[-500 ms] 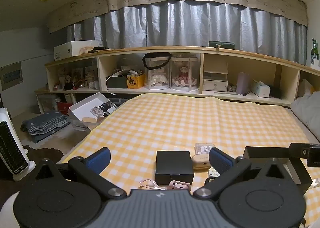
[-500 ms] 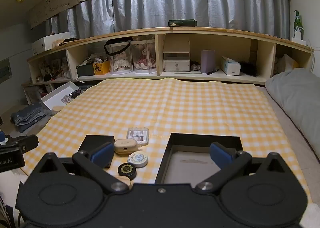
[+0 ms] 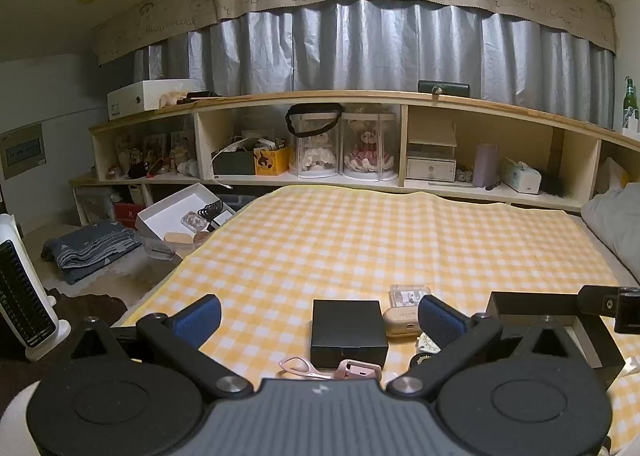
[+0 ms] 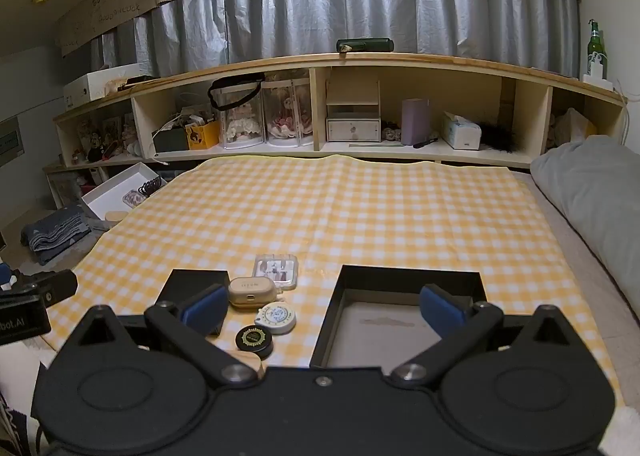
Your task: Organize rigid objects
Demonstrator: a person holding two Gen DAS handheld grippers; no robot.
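Observation:
On the yellow checked cloth lies a closed black box (image 3: pixel 348 332) (image 4: pixel 196 280), straight ahead of my left gripper (image 3: pixel 320 316), which hovers open and holds nothing. A beige case (image 3: pixel 400 322) (image 4: pixel 250 290), a clear card case (image 3: pixel 410 294) (image 4: pixel 276 270), a white round tape measure (image 4: pixel 278 316) and a black round tin (image 4: pixel 254 338) sit to the box's right. A pink clip (image 3: pixel 320 368) lies at the near edge. My right gripper (image 4: pixel 323 308) is open over the near edge of an open black tray (image 4: pixel 408 274) (image 3: pixel 532 308), whose pale floor is bare.
A long wooden shelf (image 4: pixel 360 153) with boxes and doll cases runs behind the bed. A grey pillow (image 4: pixel 592 191) lies at the right. Left of the bed, an open white box (image 3: pixel 180 211), folded cloth (image 3: pixel 88 248) and a white heater (image 3: pixel 24 292) stand on the floor.

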